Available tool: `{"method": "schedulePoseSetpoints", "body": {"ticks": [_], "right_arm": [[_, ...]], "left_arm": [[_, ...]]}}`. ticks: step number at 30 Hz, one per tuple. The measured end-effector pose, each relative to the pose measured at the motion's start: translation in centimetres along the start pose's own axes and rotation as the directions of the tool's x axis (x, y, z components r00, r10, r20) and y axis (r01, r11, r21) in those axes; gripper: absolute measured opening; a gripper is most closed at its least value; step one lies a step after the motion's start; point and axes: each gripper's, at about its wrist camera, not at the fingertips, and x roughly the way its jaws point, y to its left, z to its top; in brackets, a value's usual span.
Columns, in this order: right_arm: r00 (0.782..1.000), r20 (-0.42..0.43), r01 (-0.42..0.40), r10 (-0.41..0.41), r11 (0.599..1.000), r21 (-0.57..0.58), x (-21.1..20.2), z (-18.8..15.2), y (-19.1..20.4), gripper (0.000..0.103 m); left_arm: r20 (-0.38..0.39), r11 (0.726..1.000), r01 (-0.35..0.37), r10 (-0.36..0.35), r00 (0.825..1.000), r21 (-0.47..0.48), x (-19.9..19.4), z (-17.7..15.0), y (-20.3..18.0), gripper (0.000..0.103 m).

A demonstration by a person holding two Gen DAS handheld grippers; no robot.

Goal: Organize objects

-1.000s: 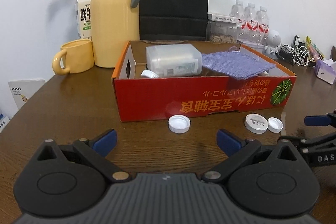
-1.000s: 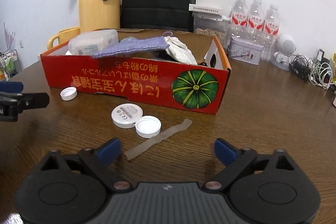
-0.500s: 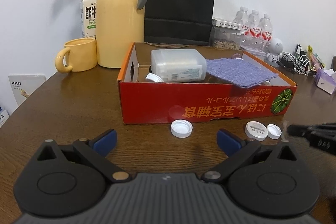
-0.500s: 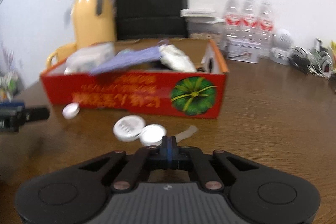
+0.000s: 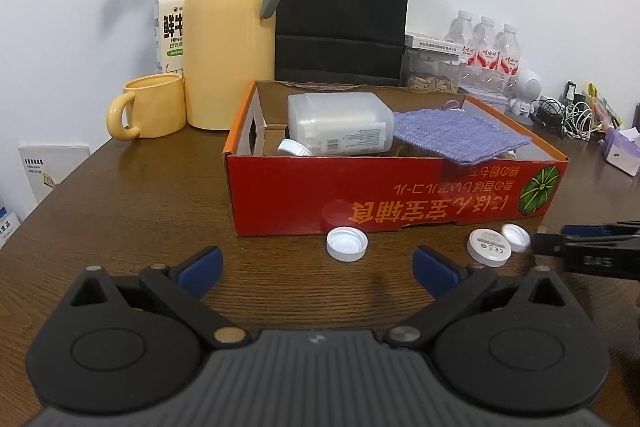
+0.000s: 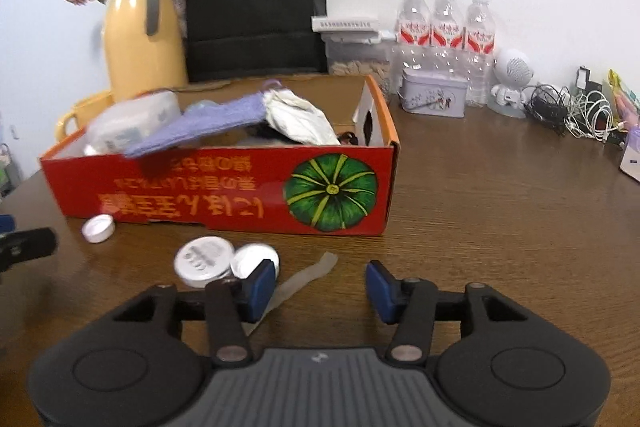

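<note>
A red cardboard box (image 5: 400, 203) holds a clear plastic container (image 5: 340, 123) and a purple cloth (image 5: 456, 135). On the table before it lie a white cap (image 5: 346, 244), a round white disc (image 5: 489, 251) and a smaller white cap (image 5: 516, 237). My left gripper (image 5: 318, 265) is open and empty, short of the first cap. My right gripper (image 6: 322, 283) is open, its jaws opening. A translucent strip (image 6: 308, 275) lies on the table between them, untouched by the pads. The left pad hangs just in front of the small cap (image 6: 252, 259) and the disc (image 6: 204, 261).
Behind the box stand a yellow thermos (image 5: 230, 39), a yellow mug (image 5: 152, 105) and a black paper bag (image 5: 340, 15). Water bottles (image 6: 444, 23), a tin (image 6: 434, 93), a white figurine (image 6: 512, 79) and tangled cables (image 6: 576, 111) line the back right.
My right gripper closed fully half a second ago and has since opened partway, shifting a little sideways near the strip. The left gripper stays open and still.
</note>
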Motion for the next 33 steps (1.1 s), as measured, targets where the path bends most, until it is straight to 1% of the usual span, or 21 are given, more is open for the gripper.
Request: {"method": "schedulePoseSetpoints", "body": {"ticks": [2, 3, 4, 5, 6, 7, 8, 9, 11, 13, 17, 19, 20, 23, 25, 26, 27, 28, 30, 31, 33], "right_arm": [[1.000, -0.003, 0.011, -0.011, 1.000, -0.014, 0.4, 0.2, 0.4, 0.047], [1.000, -0.002, 0.004, -0.004, 1.000, -0.022, 0.4, 0.2, 0.5, 0.039], [1.000, 0.001, -0.021, 0.021, 0.999, -0.033, 0.3, 0.1, 0.6, 0.030], [0.999, 0.002, -0.039, 0.040, 0.998, -0.043, 0.2, 0.0, 0.9, 0.010], [0.999, 0.001, -0.053, 0.053, 0.997, -0.057, 0.2, -0.1, 1.1, 0.006], [0.999, 0.003, -0.045, 0.045, 0.997, -0.069, 0.1, -0.2, 1.4, 0.006], [0.999, 0.007, -0.047, 0.048, 0.996, -0.074, 0.0, -0.2, 1.5, 0.004], [0.998, 0.017, -0.053, 0.054, 0.996, -0.070, -0.2, -0.2, 1.4, 0.000], [0.997, 0.044, -0.062, 0.065, 0.996, -0.059, -0.9, -0.3, 1.3, 0.000], [0.994, 0.091, -0.053, 0.059, 0.996, -0.071, -1.8, -0.5, 1.4, 0.000], [0.984, 0.161, -0.064, 0.074, 0.995, -0.070, -3.4, -0.4, 1.3, 0.000], [0.984, 0.165, -0.060, 0.066, 0.997, -0.045, -3.4, -0.2, 0.8, 0.000], [0.987, 0.154, -0.051, 0.054, 0.998, -0.025, -3.1, 0.0, 0.5, 0.004], [0.992, 0.118, -0.045, 0.045, 0.999, -0.003, -2.3, 0.0, 0.0, 0.006], [0.995, 0.093, -0.038, 0.038, 0.999, -0.007, -1.7, 0.0, 0.2, 0.012], [0.997, 0.066, -0.044, 0.045, 0.999, -0.011, -1.1, 0.1, 0.3, 0.024], [0.998, 0.030, -0.046, 0.046, 0.999, -0.016, -0.4, 0.2, 0.5, 0.032], [0.999, 0.002, -0.044, 0.044, 0.999, -0.021, 0.1, 0.2, 0.7, 0.032], [1.000, 0.002, -0.006, 0.006, 0.999, -0.047, 0.5, 0.4, 1.3, 0.032], [1.000, 0.001, -0.009, 0.009, 0.998, -0.054, 0.6, 0.4, 1.5, 0.031], [1.000, 0.002, -0.030, 0.030, 0.997, -0.066, 0.6, 0.2, 1.7, 0.007]], "left_arm": [[0.002, 1.000, 0.001, -0.002, 1.000, 0.001, -0.1, 0.0, -0.1, 0.103], [0.003, 1.000, 0.002, -0.002, 1.000, 0.002, -0.1, 0.0, -0.1, 0.103], [0.002, 1.000, 0.002, -0.002, 1.000, 0.002, -0.1, 0.0, -0.1, 0.103], [0.001, 1.000, 0.001, -0.001, 1.000, 0.002, -0.1, 0.0, -0.1, 0.103], [0.000, 1.000, 0.001, -0.001, 1.000, 0.003, -0.1, 0.0, -0.1, 0.103], [-0.001, 1.000, 0.001, -0.001, 1.000, 0.003, -0.1, 0.0, -0.1, 0.103], [-0.001, 1.000, 0.000, 0.000, 1.000, 0.003, -0.1, 0.0, -0.1, 0.103], [0.000, 1.000, 0.000, 0.000, 1.000, 0.003, -0.1, 0.0, -0.1, 0.103], [0.001, 1.000, 0.001, -0.001, 1.000, 0.002, -0.1, 0.0, -0.1, 0.103], [0.001, 1.000, -0.001, 0.001, 1.000, 0.000, -0.1, -0.1, -0.1, 0.103], [-0.005, 1.000, -0.006, 0.006, 1.000, -0.001, 0.0, -0.1, -0.1, 0.103], [-0.014, 1.000, -0.012, 0.012, 1.000, 0.005, 0.3, -0.2, -0.1, 0.103], [-0.017, 1.000, -0.015, 0.015, 1.000, 0.006, 0.4, -0.3, -0.2, 0.103], [-0.019, 1.000, -0.020, 0.020, 1.000, 0.009, 0.4, -0.3, -0.2, 0.103], [-0.018, 1.000, -0.020, 0.020, 1.000, 0.011, 0.5, -0.3, -0.3, 0.103], [-0.020, 1.000, -0.020, 0.020, 1.000, 0.012, 0.5, -0.4, -0.3, 0.103], [-0.022, 1.000, -0.019, 0.019, 1.000, 0.014, 0.5, -0.4, -0.4, 0.103], [-0.025, 1.000, -0.018, 0.019, 1.000, 0.016, 0.6, -0.4, -0.4, 0.103], [-0.024, 1.000, -0.017, 0.018, 1.000, 0.018, 0.5, -0.4, -0.4, 0.103], [-0.022, 1.000, -0.018, 0.019, 1.000, 0.017, 0.5, -0.4, -0.4, 0.103], [-0.026, 1.000, -0.017, 0.017, 1.000, 0.014, 0.6, -0.3, -0.3, 0.103]]}}
